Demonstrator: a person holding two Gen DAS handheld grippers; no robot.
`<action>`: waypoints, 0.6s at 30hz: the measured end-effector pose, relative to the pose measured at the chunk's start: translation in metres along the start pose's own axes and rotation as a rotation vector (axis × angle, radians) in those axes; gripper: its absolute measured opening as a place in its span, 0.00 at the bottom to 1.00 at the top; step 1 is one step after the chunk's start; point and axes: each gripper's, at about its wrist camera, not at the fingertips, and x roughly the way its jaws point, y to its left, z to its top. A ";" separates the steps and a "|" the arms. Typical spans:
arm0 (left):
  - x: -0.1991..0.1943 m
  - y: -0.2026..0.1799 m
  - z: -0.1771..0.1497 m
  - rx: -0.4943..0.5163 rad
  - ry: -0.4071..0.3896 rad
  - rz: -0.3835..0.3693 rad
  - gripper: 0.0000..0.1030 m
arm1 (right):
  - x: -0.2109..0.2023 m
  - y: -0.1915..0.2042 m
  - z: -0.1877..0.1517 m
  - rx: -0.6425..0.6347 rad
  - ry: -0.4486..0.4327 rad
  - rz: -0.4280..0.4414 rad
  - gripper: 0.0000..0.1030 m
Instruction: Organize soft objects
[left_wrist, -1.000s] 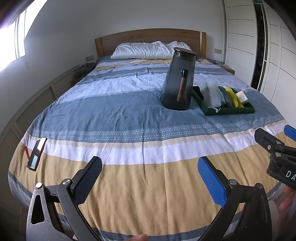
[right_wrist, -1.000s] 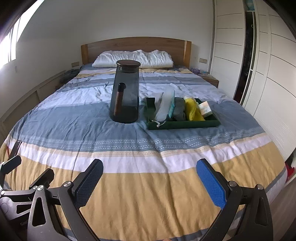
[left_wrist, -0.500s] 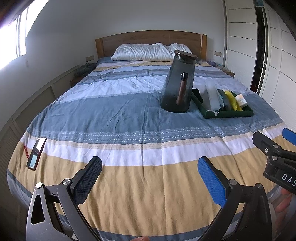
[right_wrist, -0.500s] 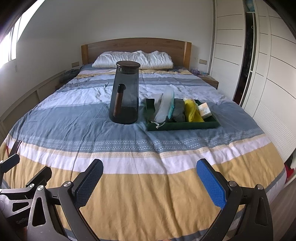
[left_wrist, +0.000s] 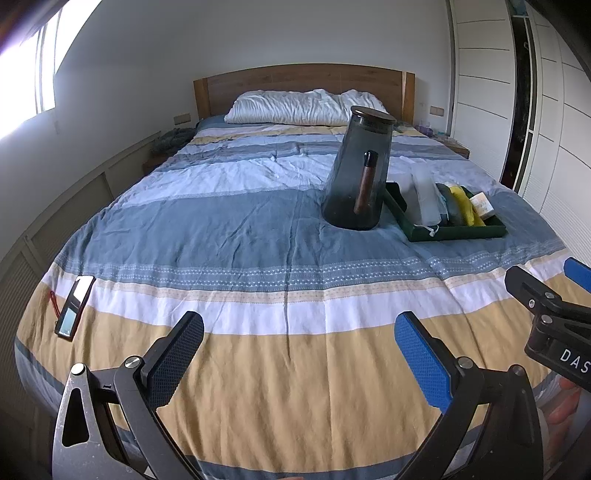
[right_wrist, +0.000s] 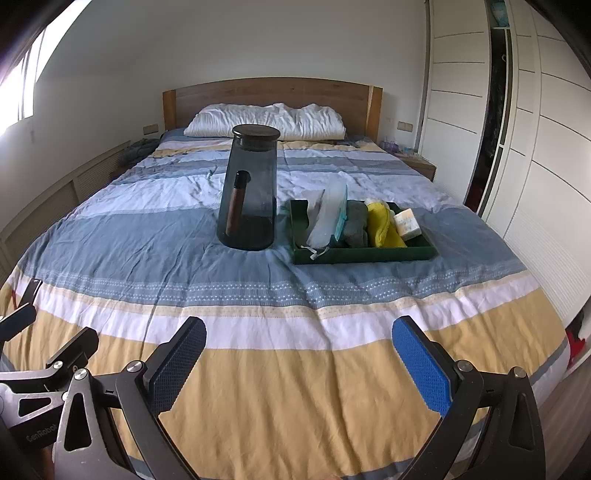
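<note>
1. On the striped bed (right_wrist: 258, 387), mid-mattress: dark green tray (right_wrist: 364, 254) with soft items packed side by side, standing on edge. Tall smoky jar (right_wrist: 251, 192) with lid on stands just left of the tray, near it; touching or not, can't tell.
2. Tray contents, left to right in the right wrist view: pale translucent pouch (right_wrist: 328, 218) with teal edge and a drawstring hanging over the front wall, grey folded cloth (right_wrist: 355, 225), yellow cloth (right_wrist: 382, 225), small cream packet (right_wrist: 406, 223) at the right end. Right part of the tray floor looks bare.
3. Jar contents: brown stick-like thing (right_wrist: 236, 203) leaning upright, dark layer at the bottom. Not identifiable.
4. Handling guess: cloths light, limp, will sag and unfold if pinched at a corner; better to pinch the top fold at mid-length. Pouch looks slick, likely to slip; grip near the teal edge or the drawstring end. Packet light, may crush. Jar looks like glass, fragile and tippy on soft bedding.
5. Left gripper (left_wrist: 299, 354): fingers spread wide, nothing between them, low over the yellow stripe at the foot of the bed, well apart from the tray.
6. Right gripper (right_wrist: 299, 354): also spread wide, holding nothing, same foot-end zone.
7. Stage: items already sit in the tray; fits both sorted-and-done and waiting-to-be-rearranged.
8. Phone (left_wrist: 74, 306) lies at the bed's left edge.
</note>
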 end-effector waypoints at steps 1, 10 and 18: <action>0.000 0.000 0.000 -0.002 0.000 -0.002 0.98 | 0.000 0.000 0.000 0.000 0.000 -0.001 1.00; -0.004 0.003 0.002 -0.017 -0.015 0.005 0.98 | -0.001 -0.001 0.001 -0.009 -0.012 -0.003 1.00; -0.004 0.004 0.003 -0.019 -0.014 0.000 0.98 | -0.002 0.000 0.002 -0.009 -0.016 -0.006 1.00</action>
